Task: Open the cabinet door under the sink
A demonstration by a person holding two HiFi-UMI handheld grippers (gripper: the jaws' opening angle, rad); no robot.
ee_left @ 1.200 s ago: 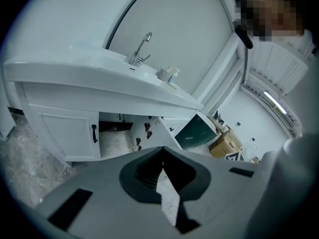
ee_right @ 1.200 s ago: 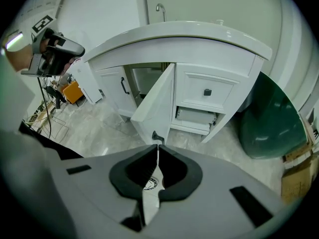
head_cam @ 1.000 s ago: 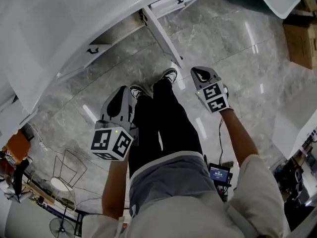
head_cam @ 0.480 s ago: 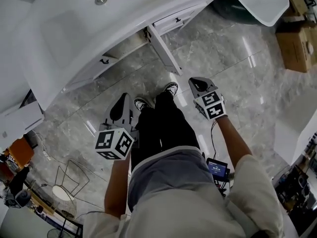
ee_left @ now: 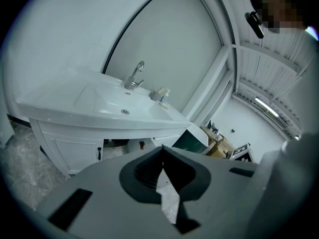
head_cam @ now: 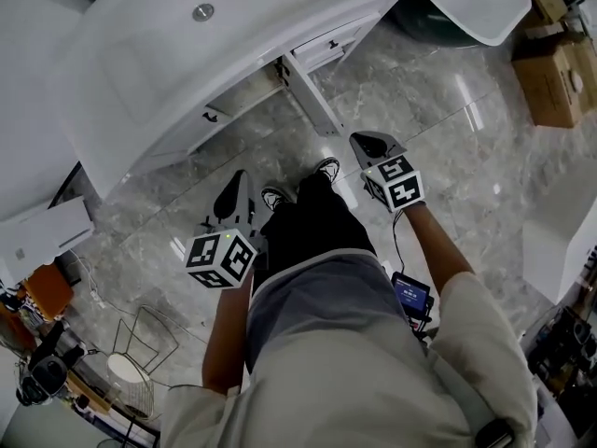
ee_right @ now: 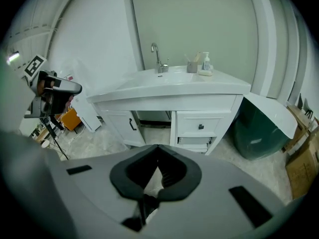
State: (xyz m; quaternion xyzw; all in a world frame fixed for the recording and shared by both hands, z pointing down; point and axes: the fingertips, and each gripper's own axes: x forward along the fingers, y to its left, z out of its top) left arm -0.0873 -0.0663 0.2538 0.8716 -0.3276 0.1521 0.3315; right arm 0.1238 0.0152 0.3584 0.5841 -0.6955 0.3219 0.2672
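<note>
Glossy grey marble floor (head_cam: 438, 110) reflects bright strips of light. A pale green wall (ee_right: 199, 19) has white trim. A cardboard box (head_cam: 552, 75) sits right, near a dark green bin (ee_right: 256, 131).

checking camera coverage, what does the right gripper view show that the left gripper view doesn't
Only the right gripper view: a camera rig on a stand at the far left, with an orange object behind it. Only the left gripper view: the ceiling, with its light strip. Both: the white sink cabinet, its faucet, the dark door handle, the dark green bin, and the view's own tool, left tool or right tool, jaws together on nothing.
</note>
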